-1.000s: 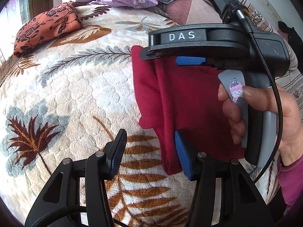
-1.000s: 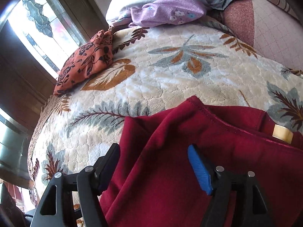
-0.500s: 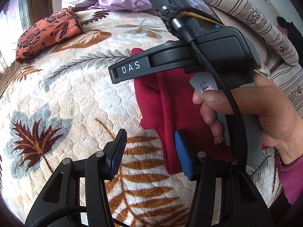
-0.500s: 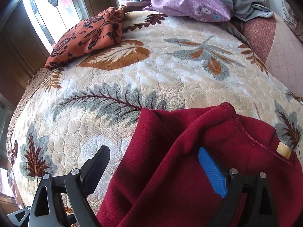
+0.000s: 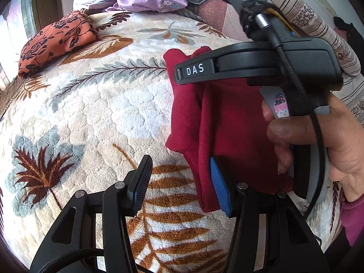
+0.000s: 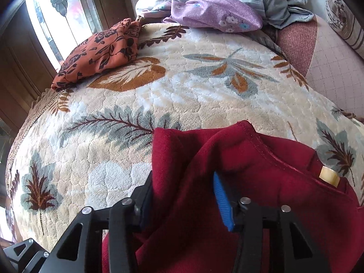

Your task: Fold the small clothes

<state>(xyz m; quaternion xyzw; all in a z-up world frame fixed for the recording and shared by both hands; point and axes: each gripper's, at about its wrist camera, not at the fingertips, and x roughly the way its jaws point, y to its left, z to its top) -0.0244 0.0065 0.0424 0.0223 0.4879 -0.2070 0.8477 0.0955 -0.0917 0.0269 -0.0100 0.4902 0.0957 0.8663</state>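
Closing on a raised fold of the dark red garment (image 6: 261,182), right gripper (image 6: 182,195), cloth bunched between both pads. Left gripper (image 5: 179,182) spread at the garment's near edge, nothing pinched. Garment lying on the leaf-patterned blanket (image 5: 91,118). Risk: snagging several layers, dragging the fold crooked.
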